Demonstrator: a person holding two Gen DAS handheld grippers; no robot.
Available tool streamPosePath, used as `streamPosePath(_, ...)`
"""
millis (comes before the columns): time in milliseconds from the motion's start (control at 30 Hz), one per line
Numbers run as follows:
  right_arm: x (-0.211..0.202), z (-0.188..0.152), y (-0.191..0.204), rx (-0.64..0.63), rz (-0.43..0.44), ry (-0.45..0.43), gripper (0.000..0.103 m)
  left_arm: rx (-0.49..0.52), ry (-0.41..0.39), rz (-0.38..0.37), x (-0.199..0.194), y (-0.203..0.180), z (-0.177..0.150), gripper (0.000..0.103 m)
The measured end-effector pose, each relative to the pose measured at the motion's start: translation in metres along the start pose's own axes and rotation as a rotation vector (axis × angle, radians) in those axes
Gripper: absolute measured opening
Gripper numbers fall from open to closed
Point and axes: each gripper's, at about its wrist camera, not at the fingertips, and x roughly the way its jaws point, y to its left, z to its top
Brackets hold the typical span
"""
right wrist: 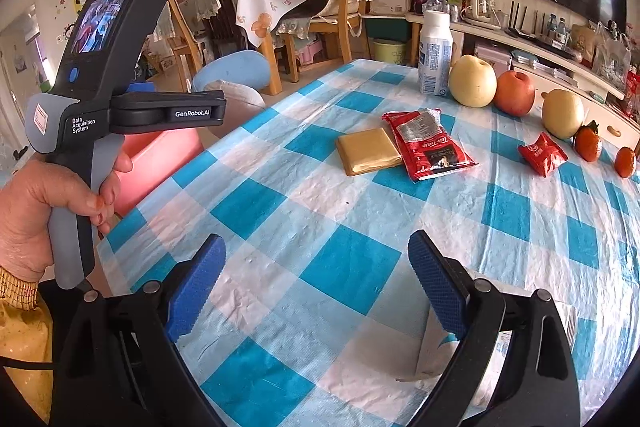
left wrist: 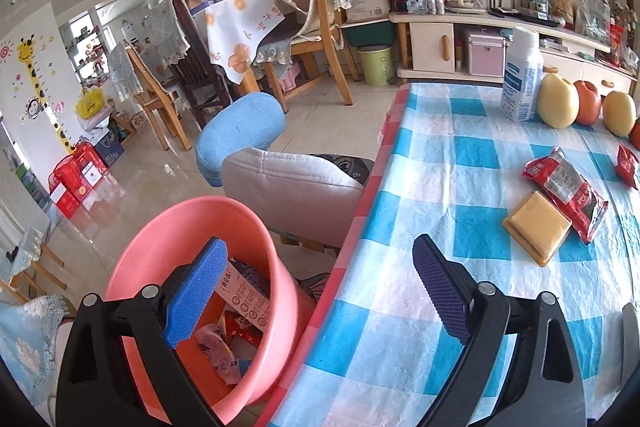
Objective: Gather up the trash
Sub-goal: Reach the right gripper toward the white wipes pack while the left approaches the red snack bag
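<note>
A: The left hand-held gripper [left wrist: 316,291] hangs with its blue pads spread wide and nothing between them, straddling the worktop edge: one pad over the pink bin [left wrist: 160,227], the other over the checked cloth [left wrist: 460,155].

B: And the right one?

A: The right hand-held gripper [right wrist: 316,287] is also spread apart and empty, low over the blue-and-white worktop [right wrist: 352,259]. In its view a person's hand [right wrist: 44,203] grips the handle of the left device, with a yellow sleeve [right wrist: 20,331] at the wrist.

B: Where is the trash?

A: Some is already in the pink bin, which stands just off the worktop's left edge: crumpled wrappers [left wrist: 224,343] lie at its bottom. On the worktop, a large red packet [right wrist: 428,143] lies flat, touching a flat tan packet [right wrist: 368,151] beside it. A small red wrapper [right wrist: 542,153] lies well apart to the right, near two small oranges [right wrist: 588,143]. A white paper scrap [right wrist: 432,355] lies beneath the right hand-held gripper's right finger.

B: Anything else there?

A: At the far edge a white bottle [right wrist: 434,55] stands upright, with a yellow pear [right wrist: 472,81], a red apple [right wrist: 514,93] and a second pear [right wrist: 562,113] in a row next to it.
</note>
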Motion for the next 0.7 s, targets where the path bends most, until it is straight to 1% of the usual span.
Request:
streamPosePath(233,-0.006,-0.004,-0.019,0.038,0.004,-0.009,0.093,0.062,-0.01,-0.038,-0.005,-0.025,-0.001,0.093)
streamPosePath(533,-0.018,-0.006,-0.044,0.071,-0.007,-0.028,0.093,0.118,-0.023,-0.088,-0.012,-0.054,-0.002,0.093)
streamPosePath(600,-0.021,-0.006,-0.05,0.079,-0.012,-0.033,0.093,0.125,-0.024,-0.105,-0.014,-0.06,-0.003,0.093)
streamPosePath(700,-0.025,-0.007,-0.06,0.091,-0.027,-0.039,0.093,0.127,-0.024,-0.15,-0.017,-0.068,-0.003,0.093)
